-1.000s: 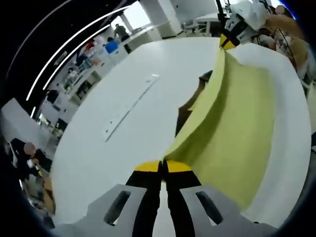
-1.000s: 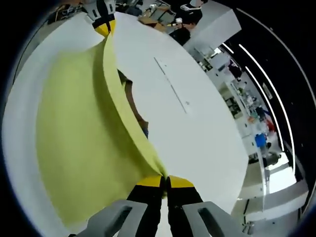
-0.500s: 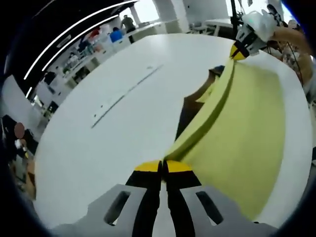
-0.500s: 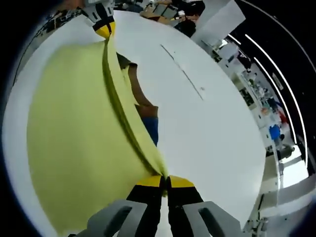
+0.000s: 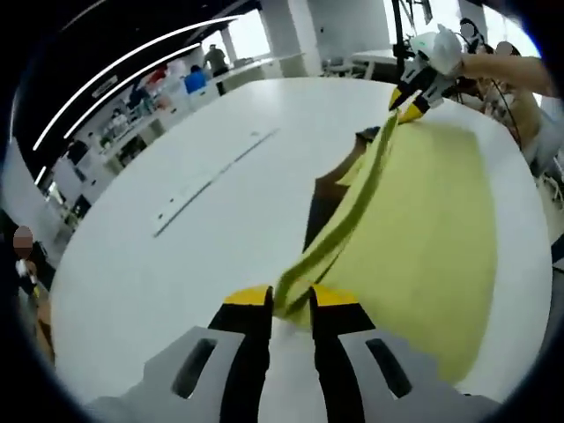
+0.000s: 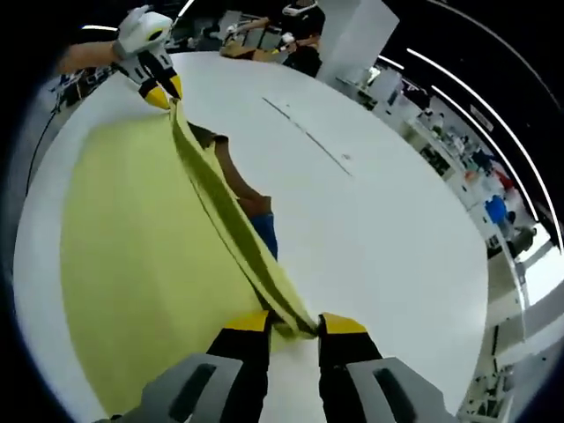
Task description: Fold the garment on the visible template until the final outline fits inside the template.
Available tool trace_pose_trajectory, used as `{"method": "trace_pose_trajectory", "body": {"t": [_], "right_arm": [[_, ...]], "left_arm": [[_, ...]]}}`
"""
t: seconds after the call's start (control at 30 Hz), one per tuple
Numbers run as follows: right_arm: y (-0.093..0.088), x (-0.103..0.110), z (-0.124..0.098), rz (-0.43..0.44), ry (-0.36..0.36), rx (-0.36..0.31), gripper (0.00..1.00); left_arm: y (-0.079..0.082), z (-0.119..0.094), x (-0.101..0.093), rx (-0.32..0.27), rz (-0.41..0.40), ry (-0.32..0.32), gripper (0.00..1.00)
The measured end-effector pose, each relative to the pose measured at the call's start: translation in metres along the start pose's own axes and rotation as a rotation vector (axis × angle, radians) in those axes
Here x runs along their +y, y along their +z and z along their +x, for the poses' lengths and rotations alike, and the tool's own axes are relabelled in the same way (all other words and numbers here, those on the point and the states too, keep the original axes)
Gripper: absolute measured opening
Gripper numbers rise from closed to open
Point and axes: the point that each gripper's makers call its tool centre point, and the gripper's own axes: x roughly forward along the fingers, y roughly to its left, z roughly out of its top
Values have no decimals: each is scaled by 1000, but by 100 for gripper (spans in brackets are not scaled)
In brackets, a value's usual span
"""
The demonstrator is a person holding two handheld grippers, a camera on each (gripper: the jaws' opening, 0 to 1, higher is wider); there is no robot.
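Soft yellow garment (image 5: 423,229) — folded edge between parted left tongs (image 5: 289,300).

This looks like a large open-plan lab or workshop hall. A broad white round-edged worktable (image 5: 203,229) takes up the middle of both gripper views. In the left gripper view, long white ceiling light strips (image 5: 132,57) arc at about 11 o'clock above cluttered white benches (image 5: 141,123), and standing people (image 5: 216,60) work near bright windows. In the right gripper view, more crowded benches (image 6: 458,150) run at 2 o'clock.
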Motion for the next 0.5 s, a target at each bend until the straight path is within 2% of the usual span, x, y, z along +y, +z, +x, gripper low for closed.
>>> {"method": "trace_pose_trajectory", "body": {"t": [0.13,0.23,0.3,0.37,0.43,0.5], "right_arm": [[1,1,3,-61,-12,6,13],[0,-1,5,-96,-29,16,0],[2,-2,5,-77,-25,-1,0],[3,-5,5,-51,-30,-9,0],[3,-7,5,18,-29,-22,0],[3,-8,4,50,-26,-26,0]], "left_arm": [[-2,2,-1,19,77,6,19],[-5,6,4,25,63,22,12],[-3,6,9,9,29,51,0],[0,6,13,-14,-12,72,0],[-2,5,16,-10,-27,88,0],[-2,5,16,-20,-45,93,0]]}}
